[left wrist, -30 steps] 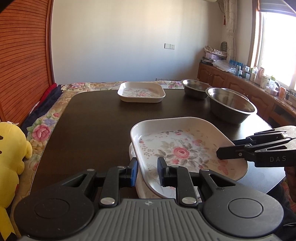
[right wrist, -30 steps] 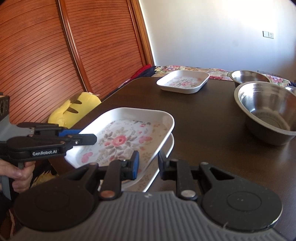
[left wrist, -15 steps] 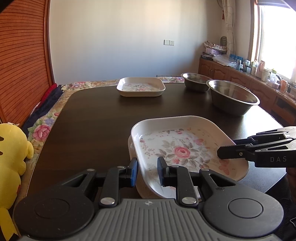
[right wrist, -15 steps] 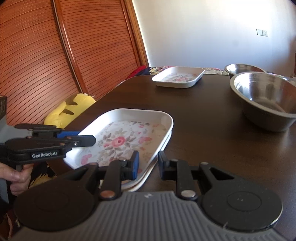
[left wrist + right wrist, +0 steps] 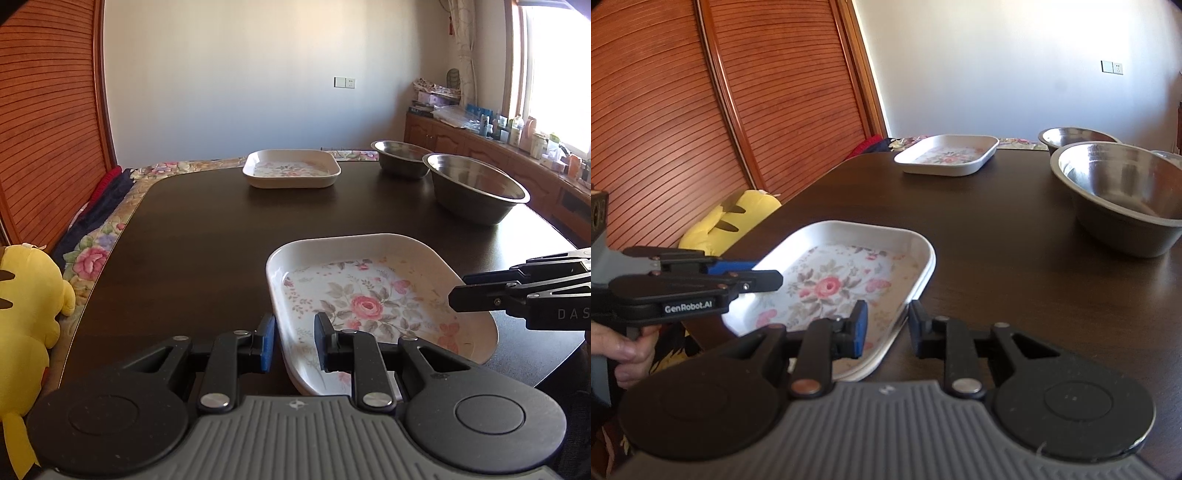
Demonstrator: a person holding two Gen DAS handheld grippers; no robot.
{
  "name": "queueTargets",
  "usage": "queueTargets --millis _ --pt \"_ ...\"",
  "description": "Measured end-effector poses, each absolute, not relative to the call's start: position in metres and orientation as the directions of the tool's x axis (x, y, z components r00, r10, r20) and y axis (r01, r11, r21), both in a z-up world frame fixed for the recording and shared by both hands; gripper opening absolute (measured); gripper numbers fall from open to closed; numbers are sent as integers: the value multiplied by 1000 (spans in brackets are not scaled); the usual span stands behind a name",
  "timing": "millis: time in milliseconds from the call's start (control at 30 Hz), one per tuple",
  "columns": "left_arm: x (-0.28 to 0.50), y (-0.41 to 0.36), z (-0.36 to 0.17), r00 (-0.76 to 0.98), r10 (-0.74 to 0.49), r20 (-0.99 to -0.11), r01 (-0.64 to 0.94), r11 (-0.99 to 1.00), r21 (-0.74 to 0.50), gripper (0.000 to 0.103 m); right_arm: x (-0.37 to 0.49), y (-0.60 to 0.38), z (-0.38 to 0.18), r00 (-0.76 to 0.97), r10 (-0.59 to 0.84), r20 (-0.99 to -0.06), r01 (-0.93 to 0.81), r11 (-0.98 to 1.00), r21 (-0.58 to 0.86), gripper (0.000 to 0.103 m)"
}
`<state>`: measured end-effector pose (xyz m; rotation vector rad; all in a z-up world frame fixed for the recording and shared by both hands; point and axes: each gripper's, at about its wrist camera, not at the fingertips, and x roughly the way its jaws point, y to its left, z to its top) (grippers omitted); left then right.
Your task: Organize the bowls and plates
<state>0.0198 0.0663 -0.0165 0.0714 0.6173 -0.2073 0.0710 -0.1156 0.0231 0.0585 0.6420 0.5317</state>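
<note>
A white floral plate (image 5: 373, 295) sits nested on another like it at the table's near edge; it also shows in the right wrist view (image 5: 846, 273). My left gripper (image 5: 291, 341) straddles its left rim with the jaws slightly apart. My right gripper (image 5: 884, 326) straddles the right rim the same way; it shows at the right of the left wrist view (image 5: 461, 295). A third floral plate (image 5: 291, 168) lies at the far side. A large steel bowl (image 5: 476, 188) and a smaller one (image 5: 400, 155) stand at the right.
The dark wooden table (image 5: 207, 229) has a floral cloth at its far left edge. A yellow plush toy (image 5: 26, 295) sits left of the table by wooden slatted doors (image 5: 701, 110). A cluttered counter (image 5: 517, 144) runs under the window.
The top floral plate has come down from a tilted, raised position and now sits nested in the plate beneath. Both grippers lowered with it and stay at its rims.
</note>
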Motion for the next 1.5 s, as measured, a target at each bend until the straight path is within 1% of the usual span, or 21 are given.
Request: queueTargets --millis 167,267,333,633,800,1100,1333,1400,1467,1500 --pt "19 68 -15 800 -178 -573 216 976 -1 24 71 -116 24 671 493 -554 -453 864 220 27" --pt "18 70 -12 806 -178 -564 215 977 -1 27 71 -115 26 673 494 -550 -456 863 216 27" --pt "20 70 -9 809 -180 -559 219 976 2 28 70 -115 28 678 492 -546 -457 864 210 27" --pt "33 70 8 830 -194 -523 228 974 1 28 82 -124 49 710 484 -511 -458 869 188 27" --pt "43 69 11 829 -198 -524 235 972 3 28 89 -127 56 722 478 -501 -457 872 174 27" --pt "73 75 24 834 -201 -515 236 972 4 33 113 -132 73 734 472 -487 -470 872 137 27" --pt "100 79 36 834 -209 -510 245 969 5 39 141 -129 87 733 466 -495 -480 871 110 27" --pt "107 79 39 836 -213 -505 255 967 14 45 149 -126 87 729 462 -506 -479 872 106 27" --pt "113 79 41 841 -215 -496 260 965 23 54 158 -124 88 727 457 -513 -478 873 99 27" --pt "116 80 42 844 -214 -492 259 965 26 56 162 -123 88 726 456 -515 -479 872 98 28"
